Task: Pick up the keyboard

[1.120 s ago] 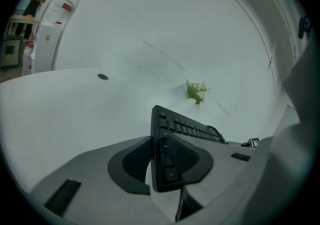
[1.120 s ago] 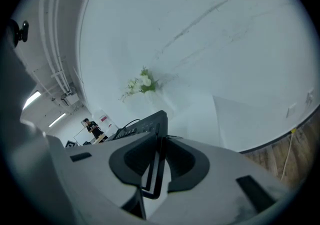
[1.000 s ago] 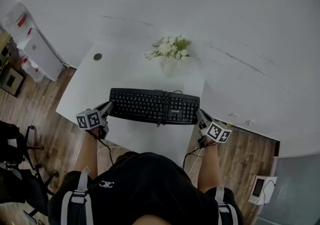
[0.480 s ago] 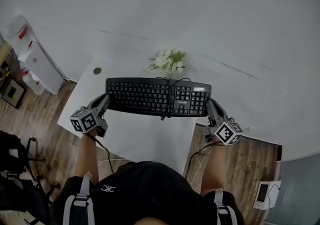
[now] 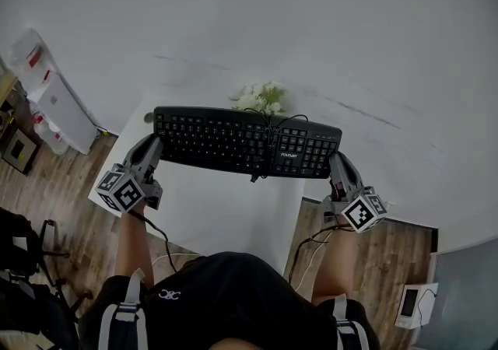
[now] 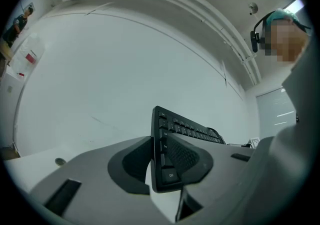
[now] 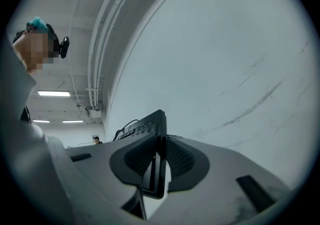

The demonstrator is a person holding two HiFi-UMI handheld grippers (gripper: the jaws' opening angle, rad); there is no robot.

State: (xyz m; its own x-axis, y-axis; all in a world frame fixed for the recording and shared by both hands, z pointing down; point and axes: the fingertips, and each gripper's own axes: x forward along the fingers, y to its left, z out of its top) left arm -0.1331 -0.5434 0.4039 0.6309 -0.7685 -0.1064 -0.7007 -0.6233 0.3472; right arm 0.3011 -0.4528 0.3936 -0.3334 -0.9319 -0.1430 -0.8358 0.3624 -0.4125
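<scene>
While both grippers clamp it by its short ends, the keyboard [image 5: 247, 142] hangs in the air above the white table [image 5: 233, 212], roughly level, with the keys facing up. The left gripper [image 5: 153, 145] has its jaws closed on the left end, and the right gripper [image 5: 336, 162] has its jaws closed on the right end, beside the number pad.

We judge the keyboard to be light and rather stiff, a long plastic body that will not sag between two grips. Its smooth faces can slip, however, if one side rises faster than the other. The short ends seem the right places to hold, because the load stays balanced there. Its cable [image 5: 268, 124] appears to lie bundled on top of the keys, and it may slide off if the board tilts.

The head view gives us the whole span, both grips together and the flowers [image 5: 261, 97] partly hidden behind the keyboard. The gripper views show none of this. The left gripper view shows what the head view cannot: the board stands edge-on between the pads, and one pad lies over the corner keys. The right gripper view shows the same narrow bite on the other end.
</scene>
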